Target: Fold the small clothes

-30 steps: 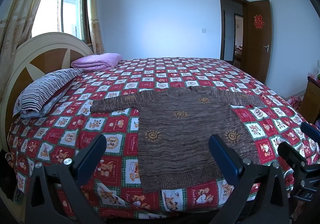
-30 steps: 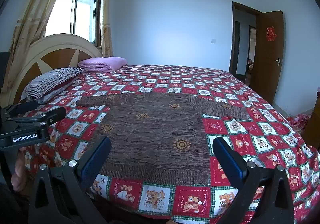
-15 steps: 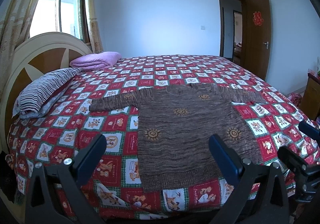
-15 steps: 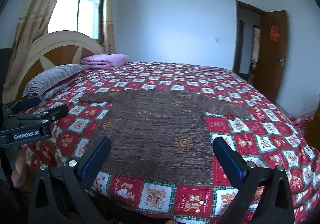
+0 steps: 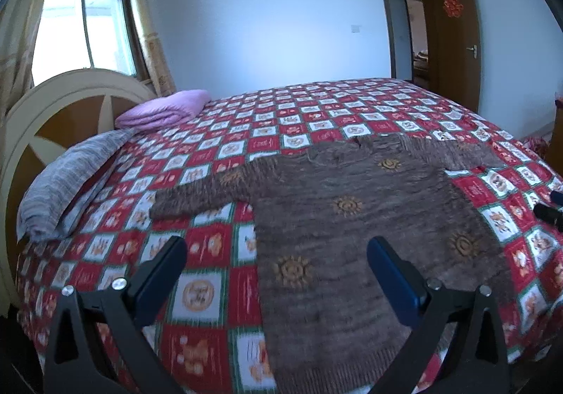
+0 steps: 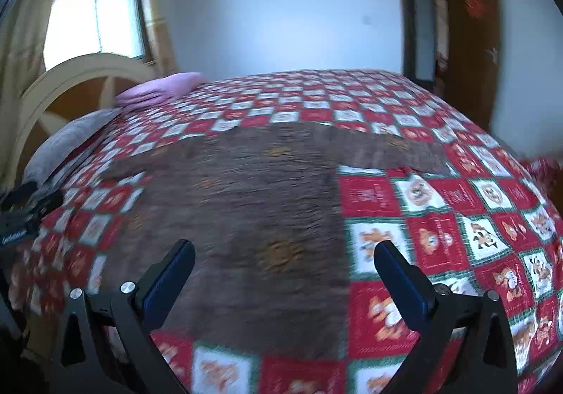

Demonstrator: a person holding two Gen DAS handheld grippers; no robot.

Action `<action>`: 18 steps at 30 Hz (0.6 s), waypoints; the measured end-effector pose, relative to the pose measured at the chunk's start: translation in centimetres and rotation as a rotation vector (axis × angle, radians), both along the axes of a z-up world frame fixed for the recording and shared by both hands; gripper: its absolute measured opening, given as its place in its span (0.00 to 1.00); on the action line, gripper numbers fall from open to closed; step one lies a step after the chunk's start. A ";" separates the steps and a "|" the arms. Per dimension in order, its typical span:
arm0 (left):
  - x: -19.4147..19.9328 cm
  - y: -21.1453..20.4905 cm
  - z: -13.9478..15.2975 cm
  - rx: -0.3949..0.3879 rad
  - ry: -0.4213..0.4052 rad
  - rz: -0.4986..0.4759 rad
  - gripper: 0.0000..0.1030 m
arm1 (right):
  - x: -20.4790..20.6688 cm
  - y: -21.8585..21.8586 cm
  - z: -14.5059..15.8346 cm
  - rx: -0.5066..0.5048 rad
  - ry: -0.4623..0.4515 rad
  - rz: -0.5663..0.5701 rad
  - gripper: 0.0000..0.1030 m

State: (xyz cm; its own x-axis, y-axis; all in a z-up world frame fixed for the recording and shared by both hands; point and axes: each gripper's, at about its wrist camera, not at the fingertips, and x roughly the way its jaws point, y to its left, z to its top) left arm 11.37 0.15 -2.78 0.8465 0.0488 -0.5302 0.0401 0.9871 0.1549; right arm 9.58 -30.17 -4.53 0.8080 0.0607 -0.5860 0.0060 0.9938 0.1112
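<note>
Hovering over the sweater [image 5: 352, 235], which lies flat on the quilt [image 5: 316, 119] below the pillow [image 5: 67, 179], I see my left gripper [image 5: 276, 274] and right gripper [image 6: 285, 274] both spread wide, empty.

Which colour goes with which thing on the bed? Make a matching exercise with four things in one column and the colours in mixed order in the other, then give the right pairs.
Things
1. sweater
2. folded blanket
3. pillow
4. bedspread

Colours
A. red, white and green checks
B. grey stripes
C. brown with orange suns
D. lilac

Pairs: 1-C, 2-D, 3-B, 4-A
</note>
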 end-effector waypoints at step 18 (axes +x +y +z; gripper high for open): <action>15.7 -4.3 -6.0 0.036 0.153 0.000 1.00 | 15.2 -16.4 -6.3 0.159 0.210 -0.279 0.75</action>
State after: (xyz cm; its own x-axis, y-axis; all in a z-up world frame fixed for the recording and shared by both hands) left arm 27.09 -4.13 -8.75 0.7556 0.0701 -0.6512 0.0657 0.9811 0.1818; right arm 24.79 -46.56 -10.87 0.6699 -0.0416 -0.7413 0.3131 0.9212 0.2312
